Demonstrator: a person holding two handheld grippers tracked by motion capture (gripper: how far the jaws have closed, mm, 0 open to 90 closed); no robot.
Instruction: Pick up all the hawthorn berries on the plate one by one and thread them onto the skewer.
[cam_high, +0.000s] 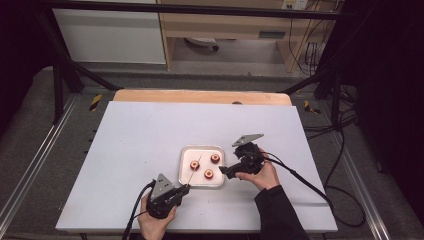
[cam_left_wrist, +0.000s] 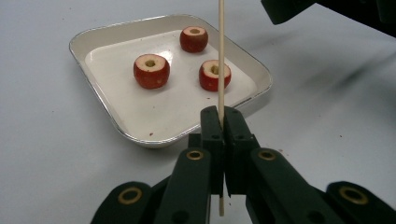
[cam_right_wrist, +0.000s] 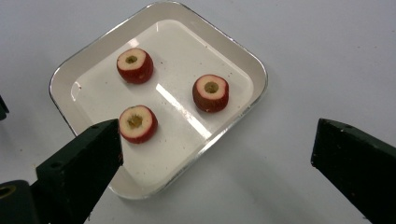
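Observation:
A thin wooden skewer (cam_left_wrist: 221, 56) is pinched upright between the jaws of my left gripper (cam_left_wrist: 223, 116), which is shut on it. From above, the left gripper (cam_high: 185, 188) sits just in front of a white tray (cam_high: 186, 152), and the skewer (cam_high: 195, 169) slants out over it. Three cored red fruit pieces lie in the tray (cam_right_wrist: 261, 70): one (cam_right_wrist: 135, 65), another (cam_right_wrist: 211, 93) and a third (cam_right_wrist: 137, 123). My right gripper (cam_right_wrist: 217, 135) hovers open over the tray's near corner with nothing between its jaws. In the high view the right gripper (cam_high: 226, 171) is at the tray's right edge.
The tray rests near the front middle of a white tabletop (cam_high: 140, 135), with a wooden strip (cam_high: 200, 96) along the far edge. Cables (cam_high: 310, 182) trail from both grippers. Black frame bars and a grey floor surround the table.

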